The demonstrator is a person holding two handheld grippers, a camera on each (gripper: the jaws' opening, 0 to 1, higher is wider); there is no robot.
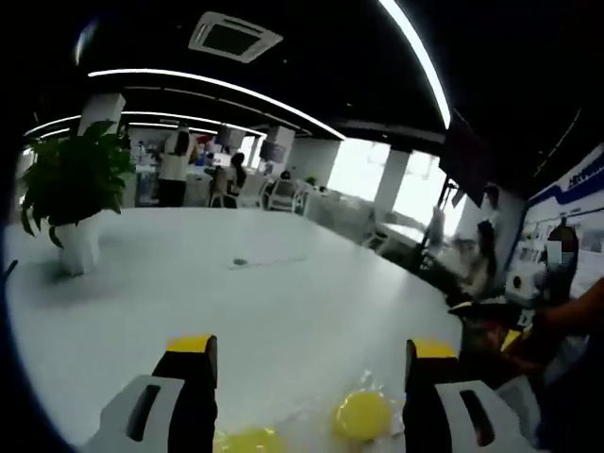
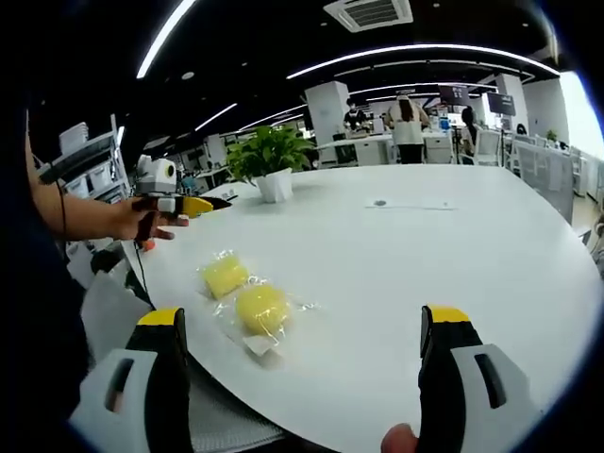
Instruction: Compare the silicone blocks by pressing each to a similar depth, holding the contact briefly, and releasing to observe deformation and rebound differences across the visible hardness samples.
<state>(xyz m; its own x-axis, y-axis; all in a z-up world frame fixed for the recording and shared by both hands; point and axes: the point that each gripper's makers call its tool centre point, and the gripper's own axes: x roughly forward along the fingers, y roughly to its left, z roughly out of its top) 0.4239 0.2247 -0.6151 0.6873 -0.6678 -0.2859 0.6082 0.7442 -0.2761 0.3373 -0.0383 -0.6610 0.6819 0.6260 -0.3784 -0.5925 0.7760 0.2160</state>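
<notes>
Silicone blocks: round yellow one (image 2: pixel 260 307) and squarer one (image 2: pixel 226 276) at its 11 o'clock, bagged, near table (image 2: pixel 453 255) edge; broad bare surface toward 12. Right gripper (image 2: pixel 302 377) wide, holding nothing. Left gripper (image 1: pixel 311 387) wide, blocks between jaws.

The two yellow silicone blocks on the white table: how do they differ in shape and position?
In the right gripper view, the round block has a curved, dome-like outline, while the square block shows straighter edges and corners. The round block lies nearer the camera; the square block lies farther, toward the person's hand. The round block also looks slightly larger. Both are yellow, wrapped in clear plastic, lying untouched on the white table.
</notes>
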